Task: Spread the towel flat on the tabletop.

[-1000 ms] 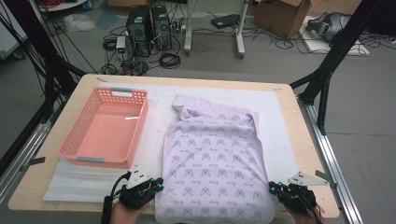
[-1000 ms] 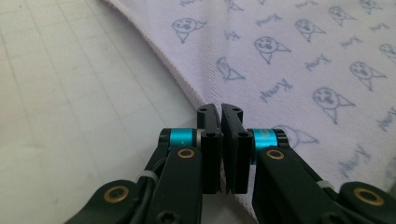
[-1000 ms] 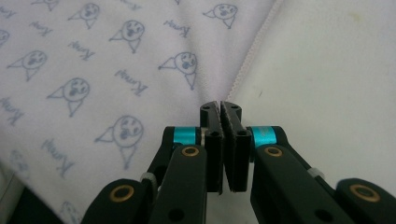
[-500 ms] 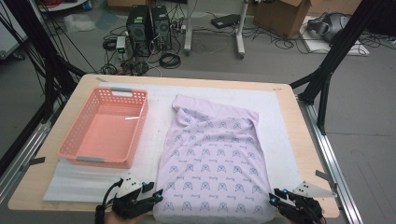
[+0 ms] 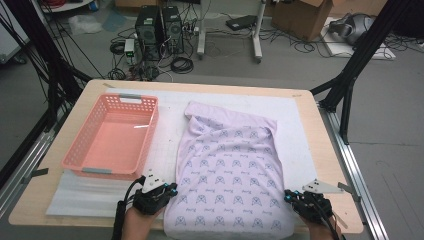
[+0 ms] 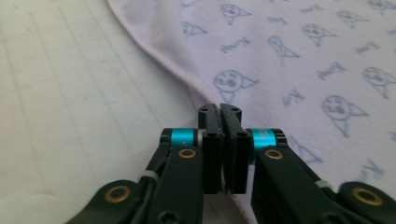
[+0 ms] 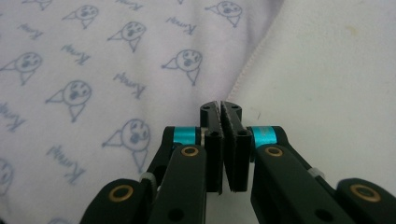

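We have both grippers, left and right, fingers together at the garment hem edges; it's soft, limp, so pinch near corners.

black jaws, cyan bands, brass screws

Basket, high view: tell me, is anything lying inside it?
No, the basket shows a bare pink floor, and the cloth lies on the table beside it.

Left gripper pinched together at the garment hem.
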Motion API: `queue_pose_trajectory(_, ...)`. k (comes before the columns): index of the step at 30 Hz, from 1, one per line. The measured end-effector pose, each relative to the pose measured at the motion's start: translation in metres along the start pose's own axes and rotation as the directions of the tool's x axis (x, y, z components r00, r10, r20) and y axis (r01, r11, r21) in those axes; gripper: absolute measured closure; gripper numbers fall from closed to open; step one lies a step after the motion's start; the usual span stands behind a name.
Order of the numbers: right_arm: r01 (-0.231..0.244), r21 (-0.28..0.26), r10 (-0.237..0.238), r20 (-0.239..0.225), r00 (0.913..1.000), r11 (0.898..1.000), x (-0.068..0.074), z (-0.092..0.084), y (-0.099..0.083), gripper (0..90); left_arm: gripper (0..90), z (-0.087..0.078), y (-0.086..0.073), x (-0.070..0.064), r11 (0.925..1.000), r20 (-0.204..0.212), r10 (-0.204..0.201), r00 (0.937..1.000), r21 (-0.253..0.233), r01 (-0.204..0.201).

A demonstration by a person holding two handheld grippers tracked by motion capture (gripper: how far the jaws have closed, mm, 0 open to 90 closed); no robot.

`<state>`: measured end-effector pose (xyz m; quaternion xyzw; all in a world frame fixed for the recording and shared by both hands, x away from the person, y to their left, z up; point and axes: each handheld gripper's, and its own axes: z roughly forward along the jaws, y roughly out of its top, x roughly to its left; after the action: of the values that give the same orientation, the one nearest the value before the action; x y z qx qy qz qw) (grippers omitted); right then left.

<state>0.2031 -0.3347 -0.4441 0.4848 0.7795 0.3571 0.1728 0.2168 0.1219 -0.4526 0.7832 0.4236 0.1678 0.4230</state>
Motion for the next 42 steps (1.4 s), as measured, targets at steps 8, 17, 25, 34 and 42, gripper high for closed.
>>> queue_pose_trajectory(8,0.018,0.0,-0.018,-0.05,0.9986,1.0,0.003,-0.025,-0.017,88.3,87.6,-0.024,-0.017,-0.006,0.9999,0.057,-0.016,0.9983,-0.001,0.016)
queue_pose_trajectory(17,0.04,0.032,-0.037,-0.064,0.9973,0.999,0.006,-0.041,-0.036,87.9,86.3,-0.035,-0.026,-0.013,1.0,0.094,0.002,0.9955,0.008,-0.002)
queue_pose_trajectory(25,0.007,-0.047,-0.007,-0.003,1.0,0.999,0.004,-0.033,-0.016,67.7,54.5,-0.022,-0.008,0.001,0.9963,0.084,-0.069,0.9941,-0.045,0.073)
queue_pose_trajectory(34,0.0,0.011,-0.001,0.048,0.9989,1.0,0.0,-0.001,0.001,85.9,65.7,0.007,0.004,-0.003,0.9998,0.061,-0.018,0.998,0.005,0.018)
queue_pose_trajectory(42,-0.006,0.011,0.006,-0.005,1.0,1.0,-0.001,-0.017,-0.01,87.3,85.2,-0.01,-0.005,-0.008,0.9997,0.075,-0.018,0.997,0.02,0.017)
